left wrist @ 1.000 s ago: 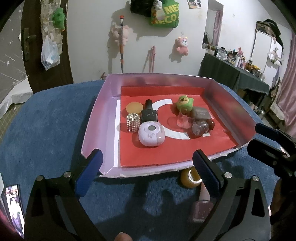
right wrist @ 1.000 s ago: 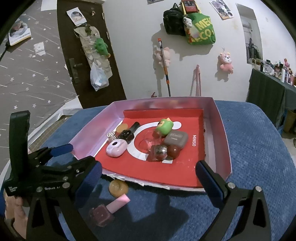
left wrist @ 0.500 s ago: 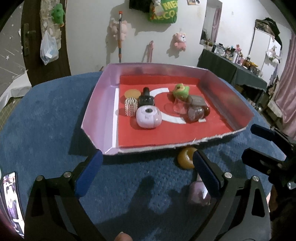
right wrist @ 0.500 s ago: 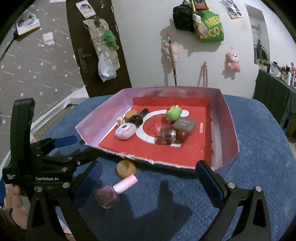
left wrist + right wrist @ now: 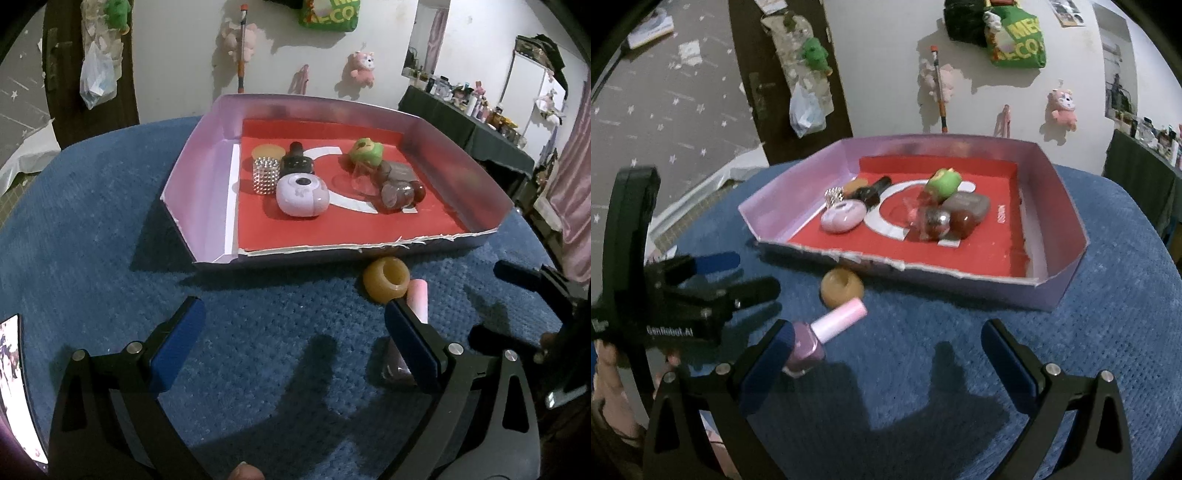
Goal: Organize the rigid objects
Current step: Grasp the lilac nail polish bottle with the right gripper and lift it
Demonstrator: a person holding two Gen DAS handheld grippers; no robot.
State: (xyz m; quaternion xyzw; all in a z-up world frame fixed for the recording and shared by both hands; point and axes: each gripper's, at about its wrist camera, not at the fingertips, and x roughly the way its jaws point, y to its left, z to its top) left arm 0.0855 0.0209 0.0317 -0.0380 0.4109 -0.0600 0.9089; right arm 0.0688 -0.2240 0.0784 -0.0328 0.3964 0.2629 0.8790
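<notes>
A lilac box lid with a red floor (image 5: 207, 177) (image 5: 1063, 221) sits on the blue cloth and holds several small items: a lilac round case (image 5: 302, 195) (image 5: 844, 218), a green toy (image 5: 365, 151) (image 5: 943, 182), a studded cylinder (image 5: 265, 175), a dark bottle (image 5: 295, 162). Outside its near edge lie an amber ring (image 5: 386, 283) (image 5: 842, 287) and a pink-capped nail polish bottle (image 5: 417, 302) (image 5: 820, 334). My left gripper (image 5: 295, 343) is open and empty; its right finger overlaps the polish bottle. My right gripper (image 5: 886, 360) is open and empty, with the bottle by its left finger.
The left gripper also shows at the left of the right wrist view (image 5: 683, 295). A phone (image 5: 11, 384) lies at the cloth's left edge. A dark dresser with bottles (image 5: 465, 122) stands at the back right. A door (image 5: 790, 74) is behind.
Both grippers have pulled back from the box and risen. The box looks farther off. The amber ring and the polish bottle have come fully into view between them.
</notes>
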